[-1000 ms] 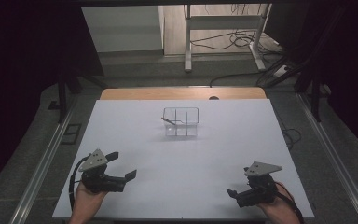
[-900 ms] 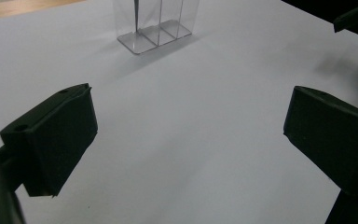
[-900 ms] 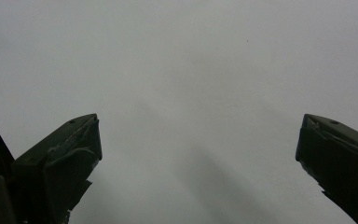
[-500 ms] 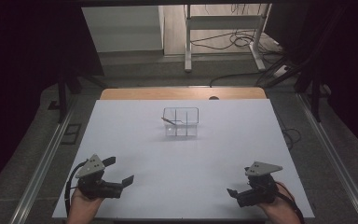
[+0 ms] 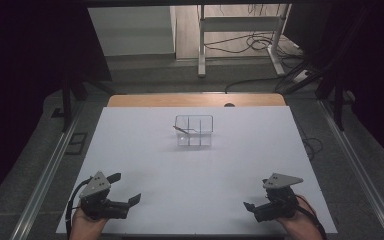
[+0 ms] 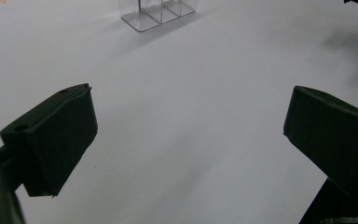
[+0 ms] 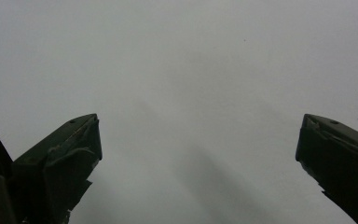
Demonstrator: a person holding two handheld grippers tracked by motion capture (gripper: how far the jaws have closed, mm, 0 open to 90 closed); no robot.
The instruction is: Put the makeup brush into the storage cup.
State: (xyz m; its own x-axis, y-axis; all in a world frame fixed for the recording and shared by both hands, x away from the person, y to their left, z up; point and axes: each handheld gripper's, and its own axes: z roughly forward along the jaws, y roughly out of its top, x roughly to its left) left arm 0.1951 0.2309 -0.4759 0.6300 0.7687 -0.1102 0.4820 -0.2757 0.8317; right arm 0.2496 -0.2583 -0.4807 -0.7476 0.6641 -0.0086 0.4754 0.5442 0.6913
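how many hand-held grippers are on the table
2. The left hand-held gripper is at the near left corner of the white table, the right hand-held gripper at the near right corner; both open.

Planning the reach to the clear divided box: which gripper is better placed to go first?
Probably the left gripper: open, jaws angled toward the clear divided box, which shows ahead in its own view. The right gripper points leftward across the table.

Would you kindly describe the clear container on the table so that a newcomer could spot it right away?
Start with the white table. Toward its far side, near the middle and well beyond both grippers, stands a small clear box split by see-through dividers into compartments. It is the lone thing standing on the white surface, and a thin reddish stick lies across its left part.
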